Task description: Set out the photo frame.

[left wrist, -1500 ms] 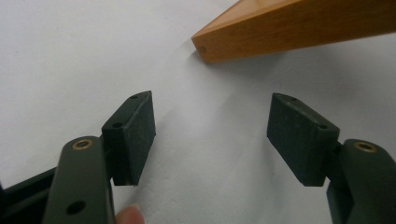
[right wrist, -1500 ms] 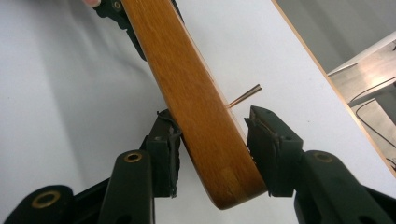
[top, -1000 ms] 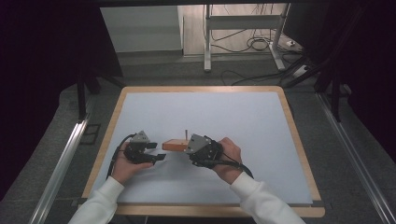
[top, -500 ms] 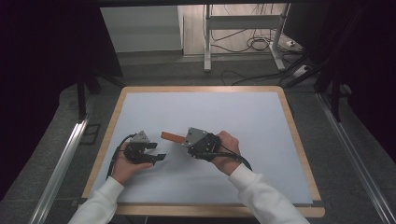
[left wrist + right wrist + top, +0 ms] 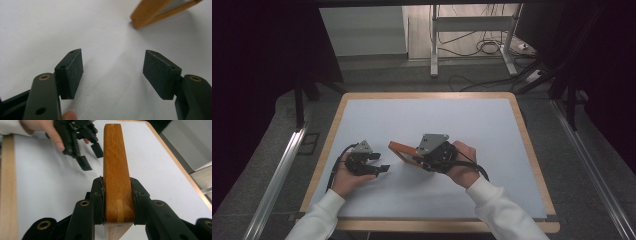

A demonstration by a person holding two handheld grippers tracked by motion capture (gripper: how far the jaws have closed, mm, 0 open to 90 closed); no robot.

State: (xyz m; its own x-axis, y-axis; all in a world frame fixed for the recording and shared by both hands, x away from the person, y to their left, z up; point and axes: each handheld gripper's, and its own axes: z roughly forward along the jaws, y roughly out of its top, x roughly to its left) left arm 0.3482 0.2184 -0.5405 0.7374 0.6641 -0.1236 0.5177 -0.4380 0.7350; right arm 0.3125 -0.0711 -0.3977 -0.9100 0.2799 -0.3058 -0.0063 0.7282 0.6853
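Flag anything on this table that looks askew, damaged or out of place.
The wooden frame is tilted: the right tool has just closed on one edge and holds that end raised, while the far corner sits low near the white table top. No damage shows. The left tool is open, holding nothing.

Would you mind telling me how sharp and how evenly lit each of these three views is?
High view: white table top evenly lit, the surroundings fall into darkness. Left gripper view: jaw pads fairly sharp, the wooden frame at the top edge soft, casting a faint shadow. Right gripper view: the frame's grain crisp between the jaws, the left gripper farther off slightly blurred.
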